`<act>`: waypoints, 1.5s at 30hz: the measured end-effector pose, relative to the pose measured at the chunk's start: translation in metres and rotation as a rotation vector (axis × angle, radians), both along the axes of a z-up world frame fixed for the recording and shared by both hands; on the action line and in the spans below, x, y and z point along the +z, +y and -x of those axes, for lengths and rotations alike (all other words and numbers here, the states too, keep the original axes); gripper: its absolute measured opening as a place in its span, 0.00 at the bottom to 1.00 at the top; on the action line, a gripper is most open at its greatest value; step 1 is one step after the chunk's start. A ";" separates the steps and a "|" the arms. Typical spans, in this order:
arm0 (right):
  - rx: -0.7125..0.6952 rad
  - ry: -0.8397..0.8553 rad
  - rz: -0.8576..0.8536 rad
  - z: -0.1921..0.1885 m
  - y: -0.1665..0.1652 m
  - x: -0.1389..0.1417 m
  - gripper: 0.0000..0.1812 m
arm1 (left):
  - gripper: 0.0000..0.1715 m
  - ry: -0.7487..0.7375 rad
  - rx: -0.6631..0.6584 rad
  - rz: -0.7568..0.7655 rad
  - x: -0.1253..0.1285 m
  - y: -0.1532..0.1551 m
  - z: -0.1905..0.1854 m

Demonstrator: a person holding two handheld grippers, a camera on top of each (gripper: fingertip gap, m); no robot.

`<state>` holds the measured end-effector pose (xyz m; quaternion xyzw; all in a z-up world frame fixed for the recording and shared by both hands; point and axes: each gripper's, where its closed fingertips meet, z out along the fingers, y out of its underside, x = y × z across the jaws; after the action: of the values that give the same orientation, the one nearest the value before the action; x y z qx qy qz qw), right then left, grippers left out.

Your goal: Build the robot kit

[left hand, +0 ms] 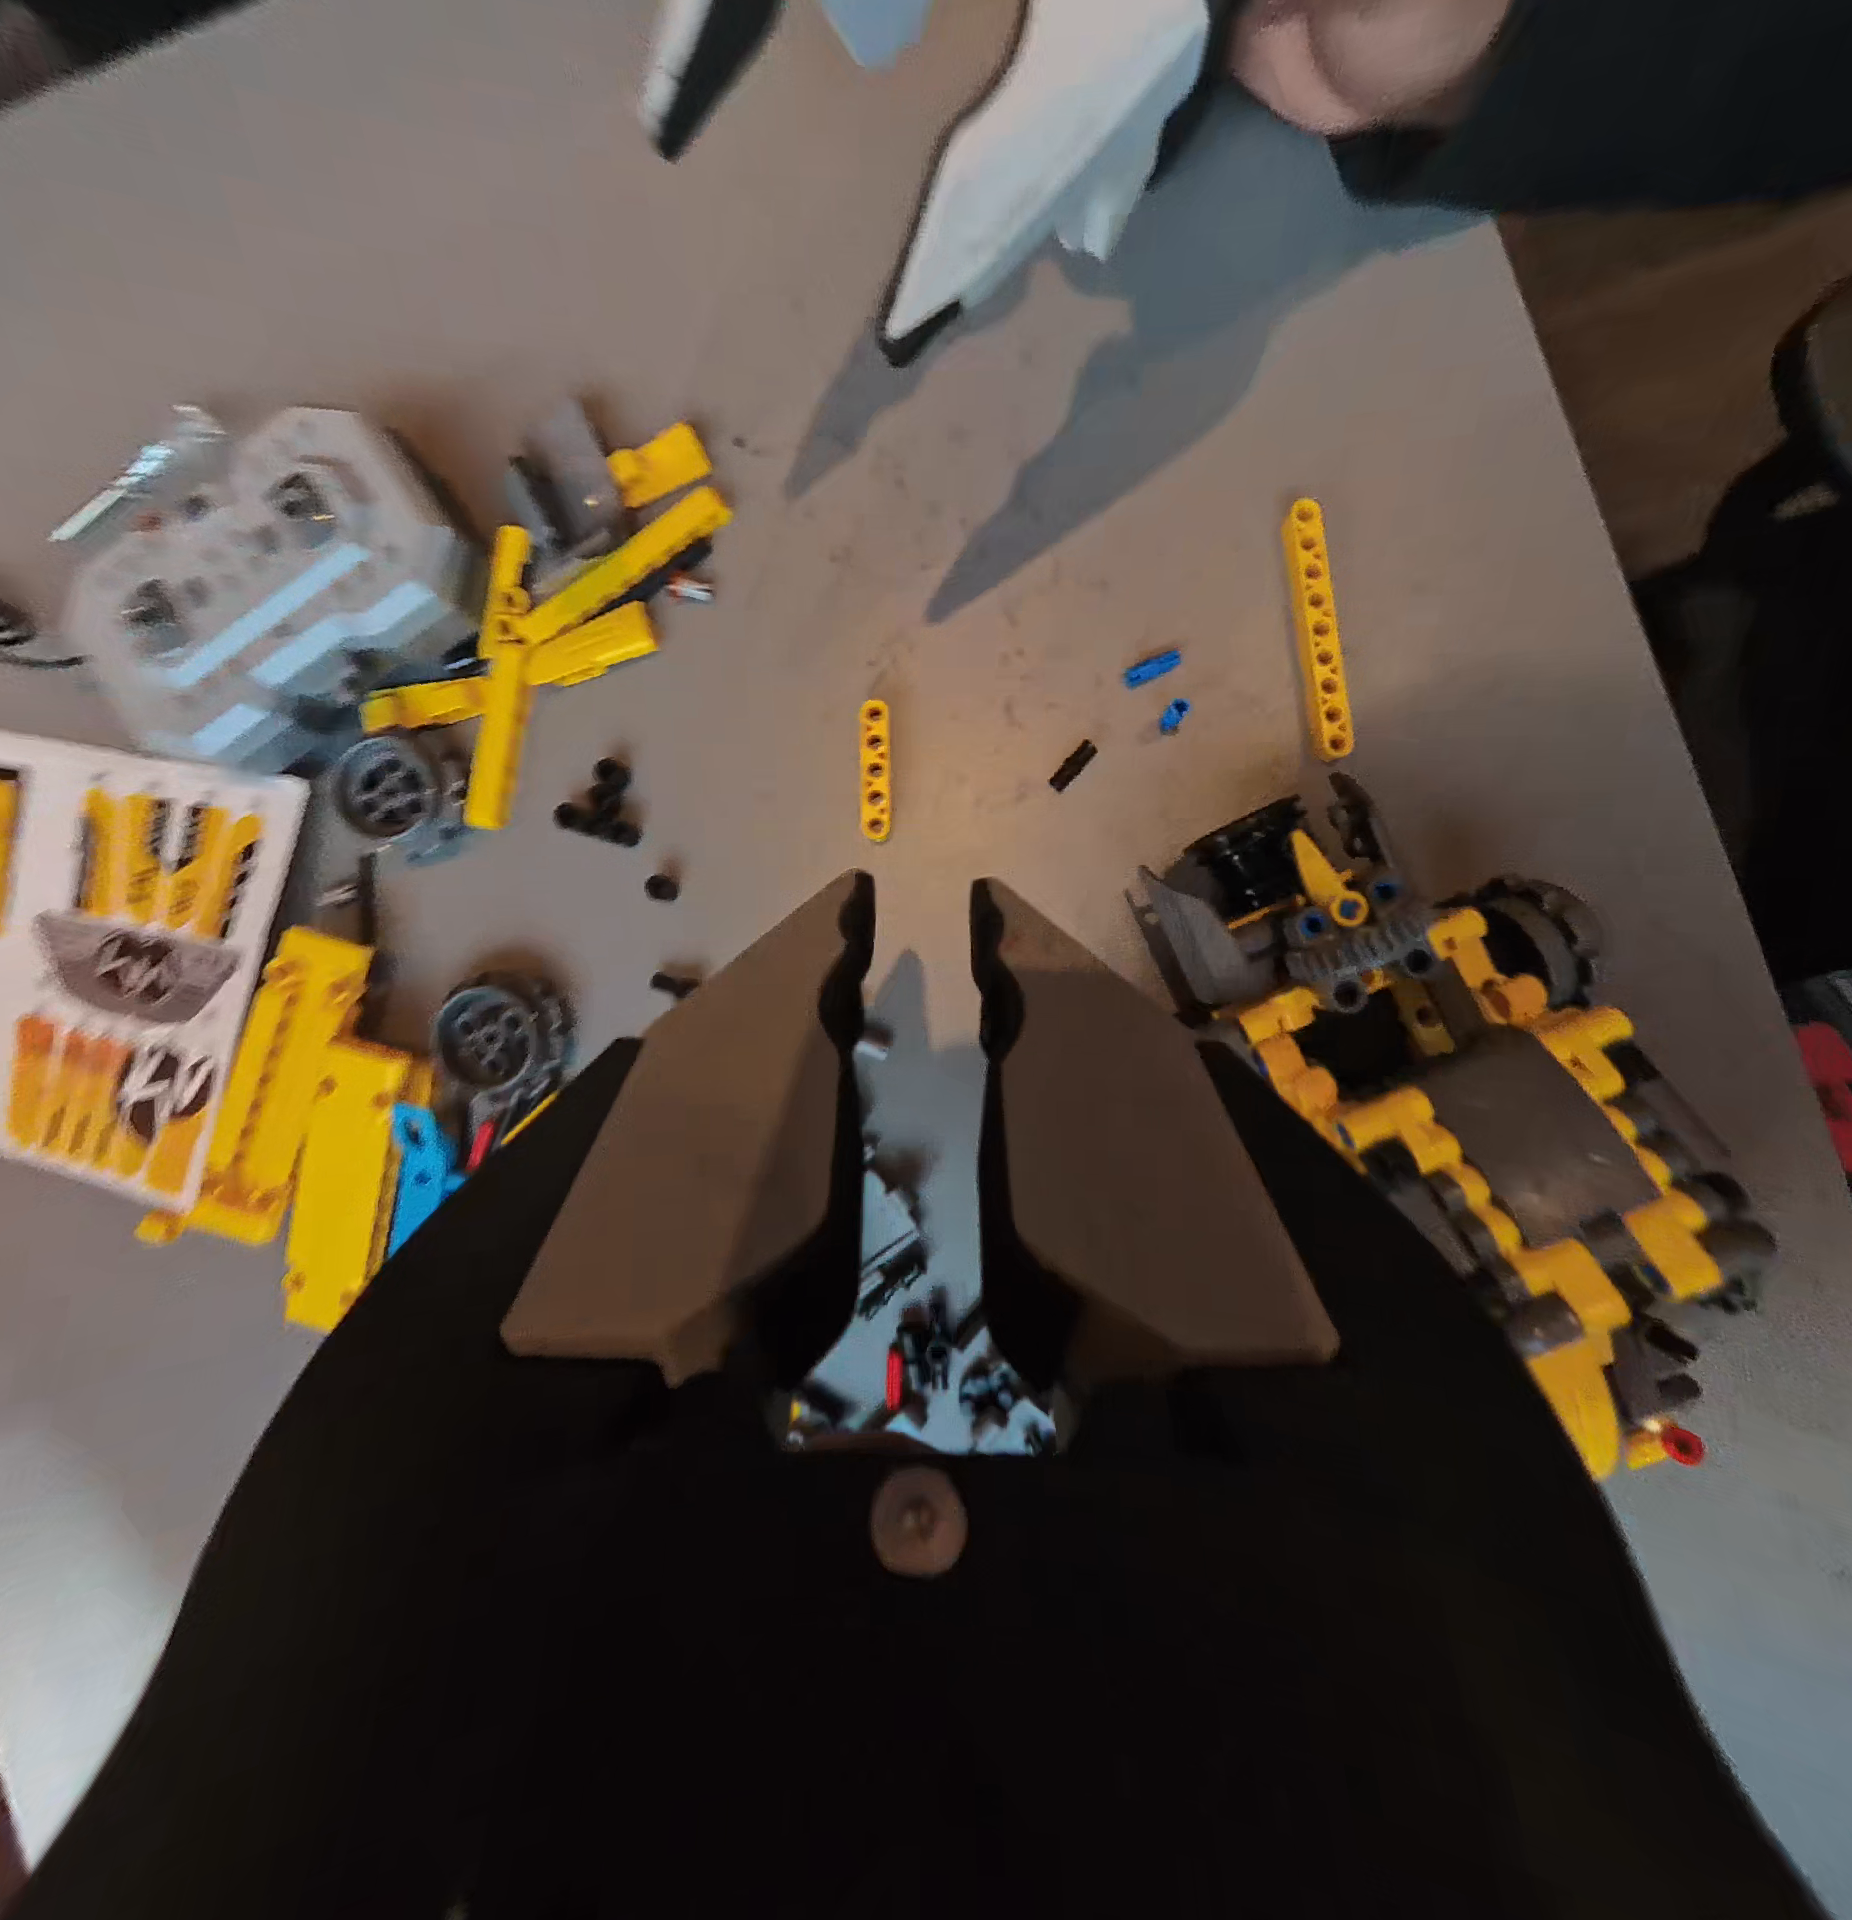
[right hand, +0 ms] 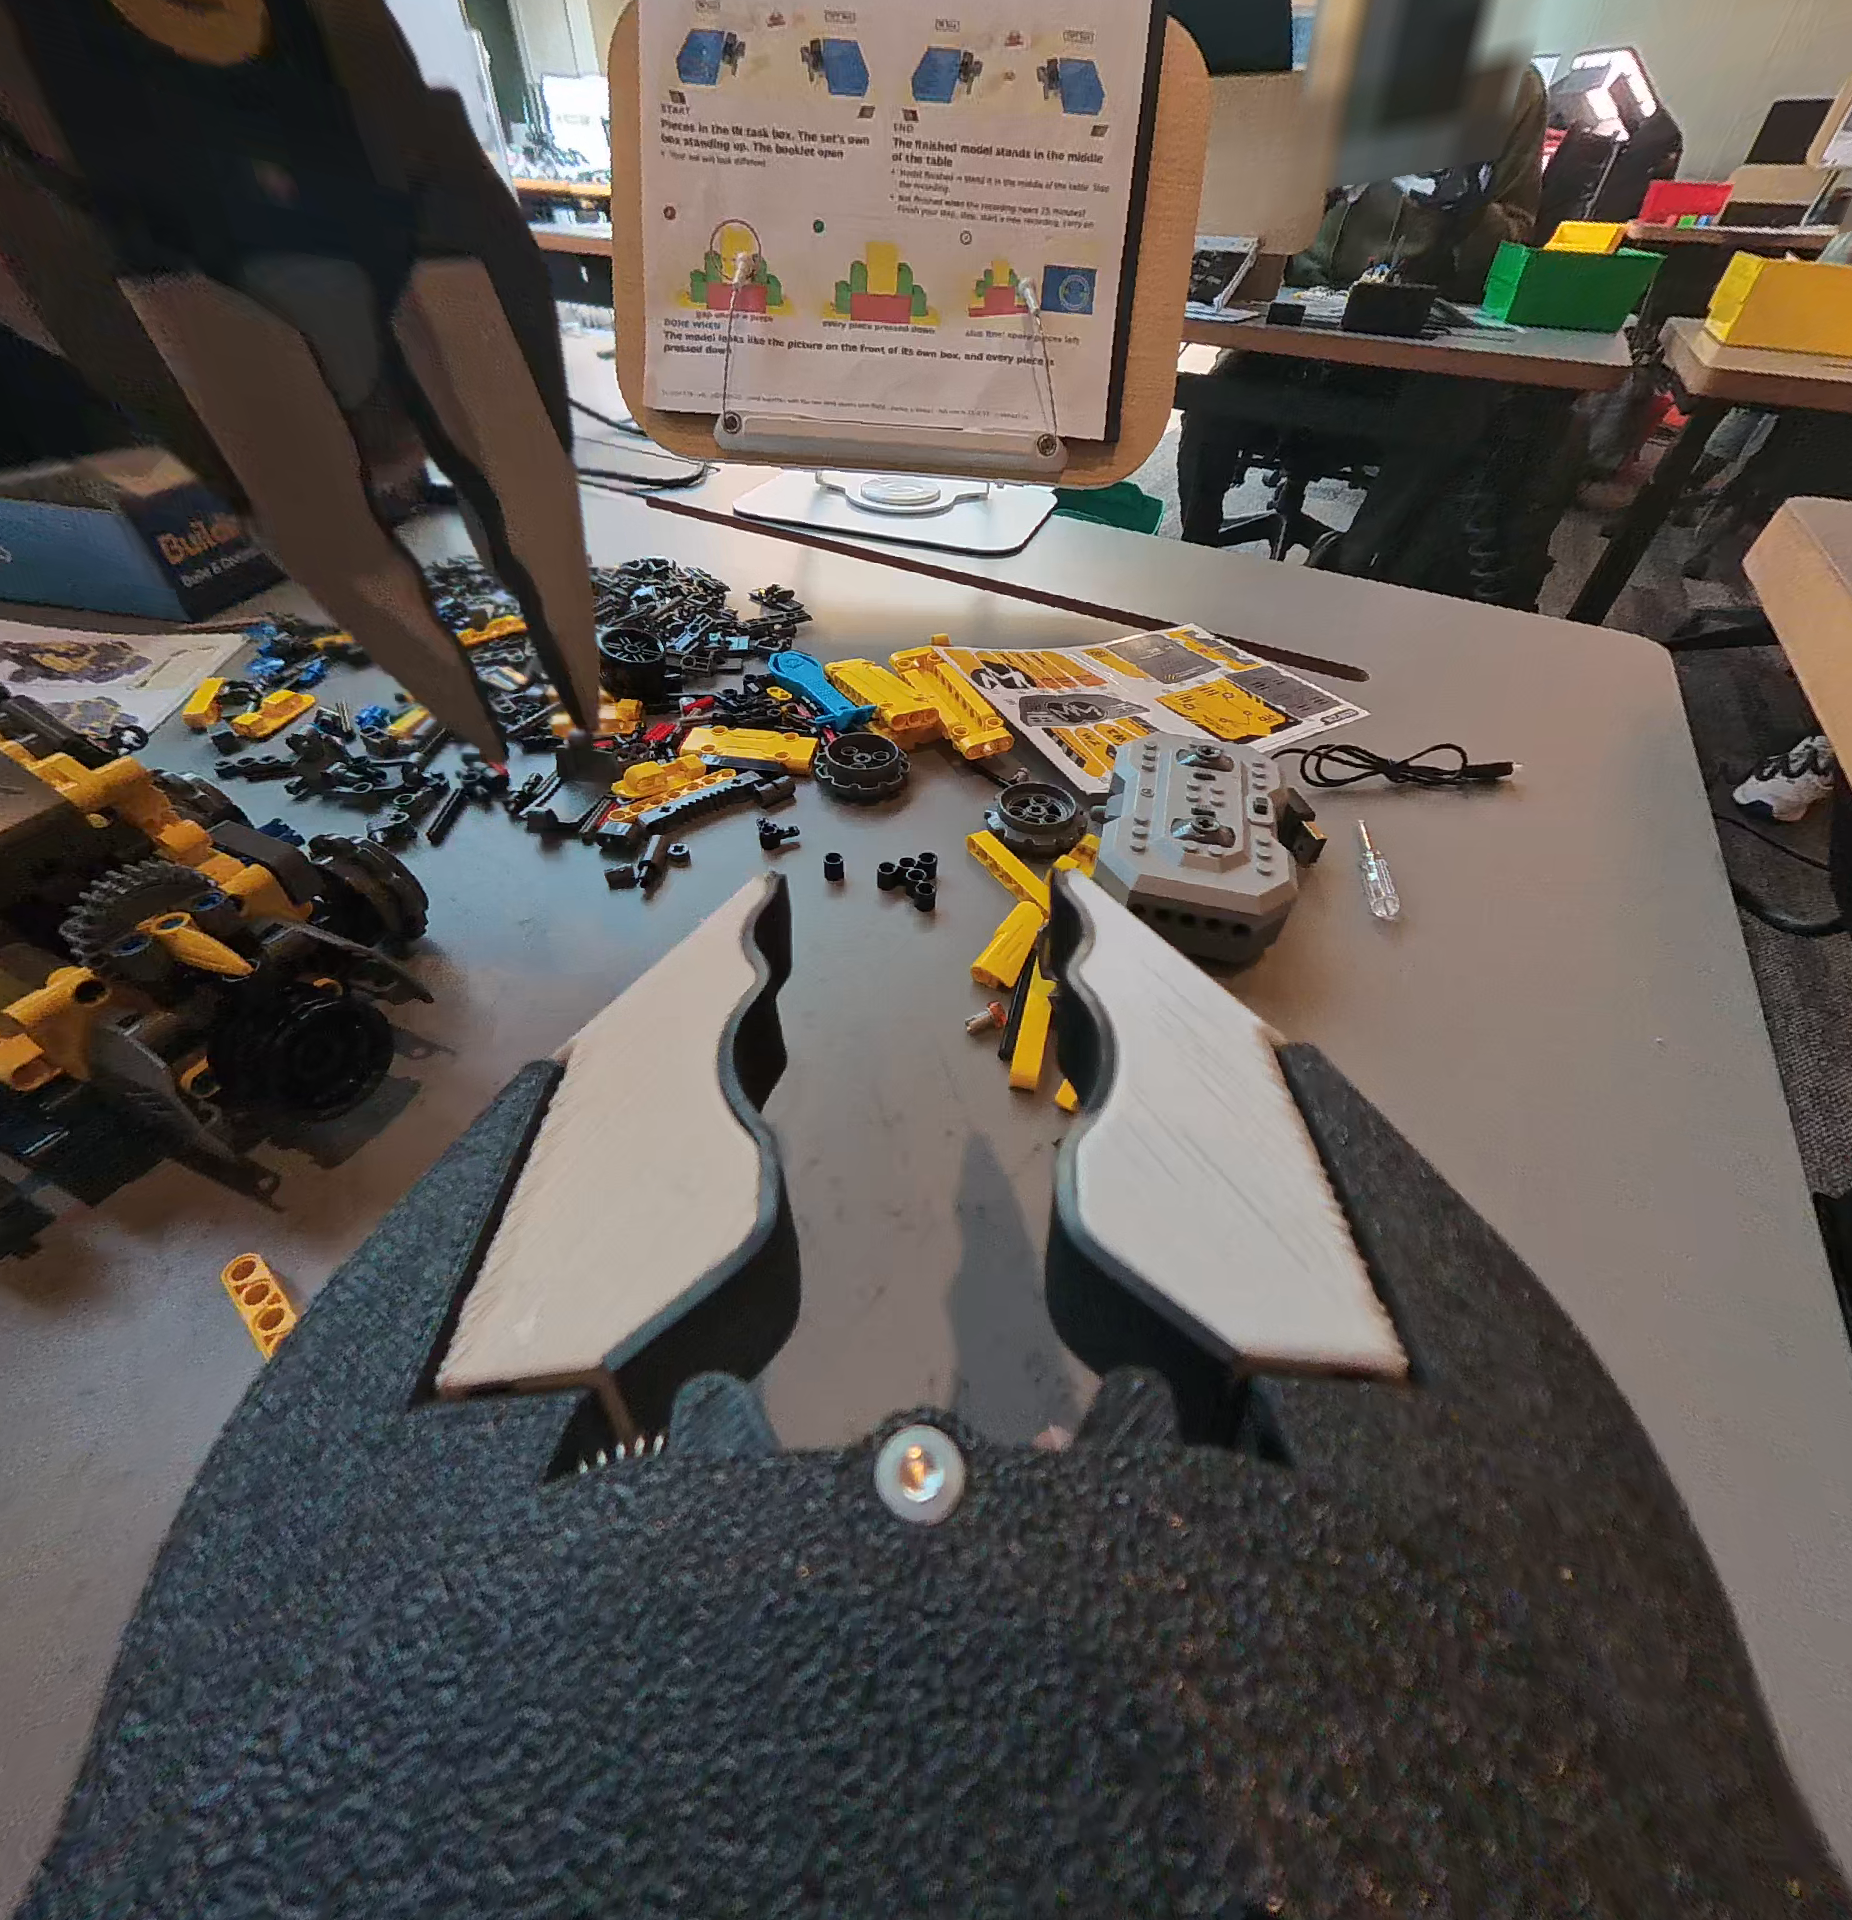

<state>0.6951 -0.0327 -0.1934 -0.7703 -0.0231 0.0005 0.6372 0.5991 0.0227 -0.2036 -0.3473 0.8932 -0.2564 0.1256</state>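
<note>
My left gripper has dark fingers, stands open and holds nothing. It hangs over the grey table, nearest a short yellow beam. In the right wrist view it reaches down with its tips at a pile of small black parts. My right gripper has white fingers and is open and empty, low over bare table. Several small black bushes lie just ahead of it. Its white fingers show at the top of the left wrist view. A yellow and black vehicle model stands beside both.
A grey battery hub, a sticker sheet, a black cable and a small screwdriver lie right of my right gripper. A long yellow beam and blue pins lie apart. An instruction stand stands behind.
</note>
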 end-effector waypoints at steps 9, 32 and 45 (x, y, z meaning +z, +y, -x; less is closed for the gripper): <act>-0.003 -0.031 0.037 0.003 0.003 -0.006 0.27 | 0.10 -0.044 0.531 -0.057 0.033 0.110 0.044; 0.004 -0.026 0.067 0.004 0.005 -0.012 0.27 | 0.04 0.247 0.301 -0.192 -0.077 0.122 0.083; 0.019 -0.001 0.042 0.005 0.003 -0.008 0.26 | 0.07 0.257 0.229 -0.155 -0.080 0.099 0.065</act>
<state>0.6906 -0.0293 -0.2012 -0.7832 -0.0306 0.0068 0.6210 0.5344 0.1221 -0.2839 -0.4658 0.8737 -0.1246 0.0650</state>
